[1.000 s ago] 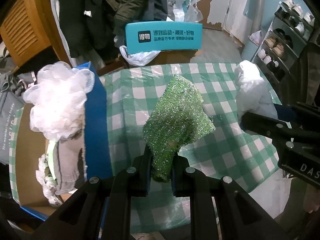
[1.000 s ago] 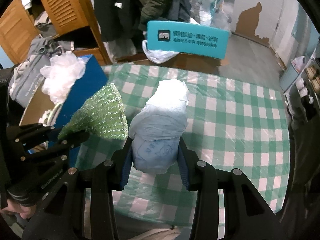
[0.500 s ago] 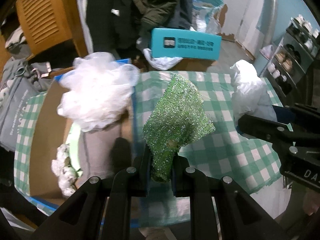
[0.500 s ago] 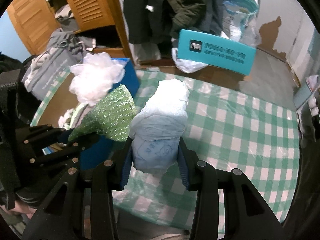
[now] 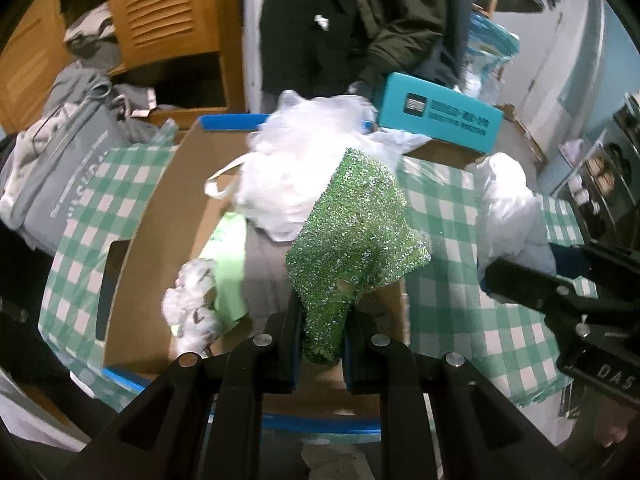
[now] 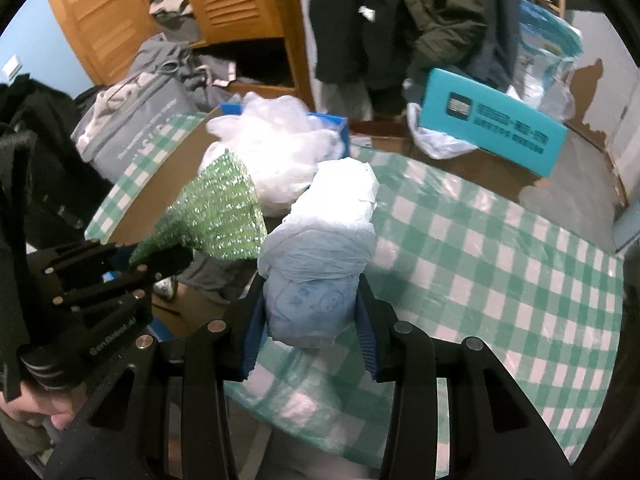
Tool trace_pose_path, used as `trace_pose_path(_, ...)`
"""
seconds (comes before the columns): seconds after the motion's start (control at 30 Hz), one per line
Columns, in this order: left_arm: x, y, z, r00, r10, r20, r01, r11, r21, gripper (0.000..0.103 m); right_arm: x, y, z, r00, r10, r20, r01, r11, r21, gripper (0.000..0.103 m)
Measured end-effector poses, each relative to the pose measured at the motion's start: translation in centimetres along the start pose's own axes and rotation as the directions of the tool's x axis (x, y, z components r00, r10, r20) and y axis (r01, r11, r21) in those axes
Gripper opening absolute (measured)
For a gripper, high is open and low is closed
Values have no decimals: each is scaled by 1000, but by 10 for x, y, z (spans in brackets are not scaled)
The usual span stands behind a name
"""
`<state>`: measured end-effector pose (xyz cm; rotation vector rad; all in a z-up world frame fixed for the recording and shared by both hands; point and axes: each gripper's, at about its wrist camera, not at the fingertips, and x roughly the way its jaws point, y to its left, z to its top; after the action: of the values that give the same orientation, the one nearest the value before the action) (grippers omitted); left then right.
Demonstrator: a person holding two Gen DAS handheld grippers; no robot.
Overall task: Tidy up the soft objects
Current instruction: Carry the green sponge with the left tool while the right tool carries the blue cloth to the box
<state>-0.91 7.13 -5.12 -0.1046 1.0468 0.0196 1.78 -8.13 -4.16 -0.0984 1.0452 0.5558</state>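
Note:
My left gripper (image 5: 322, 330) is shut on a glittery green cloth (image 5: 354, 240) and holds it above the open cardboard box (image 5: 160, 216) with blue edges. The cloth also shows in the right wrist view (image 6: 212, 216). The box holds a white mesh puff (image 5: 304, 168), a grey garment (image 5: 266, 272), a light green item (image 5: 230, 264) and a white fuzzy thing (image 5: 192, 304). My right gripper (image 6: 310, 316) is shut on a white and pale blue plastic-wrapped bundle (image 6: 324, 256), held above the checked table to the right of the box. The bundle shows in the left wrist view (image 5: 508, 208).
The table has a green and white checked cloth (image 6: 500, 272). A grey bag (image 5: 60, 168) lies left of the box. A teal carton (image 6: 496, 128) stands beyond the table's far edge, with hanging coats (image 6: 400, 20) and a wooden cabinet (image 6: 224, 4) behind. A shoe rack (image 5: 604, 168) is at right.
Both grippers have moved left with their loads. The green cloth has gone from above the table to above the box; the bundle has come nearer the box's right side.

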Motion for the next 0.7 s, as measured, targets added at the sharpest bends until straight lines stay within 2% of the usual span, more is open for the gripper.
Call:
trace_pose_path(0.17, 2, 23, -2, 999, 49, 8, -49, 999, -21, 15, 15, 19, 8, 1000, 25, -15, -26, 999, -23, 40)
trace_pose_path(0.47, 24, 57, -13, 993, 108, -49, -110, 993, -41, 15, 44, 50, 16, 997, 34, -74, -39, 997, -67, 40)
trace_pose_path(0.7, 29, 73, -13, 990, 119, -74, -124, 990, -69, 17, 62, 66, 19, 993, 44, -105, -54, 994, -95, 44)
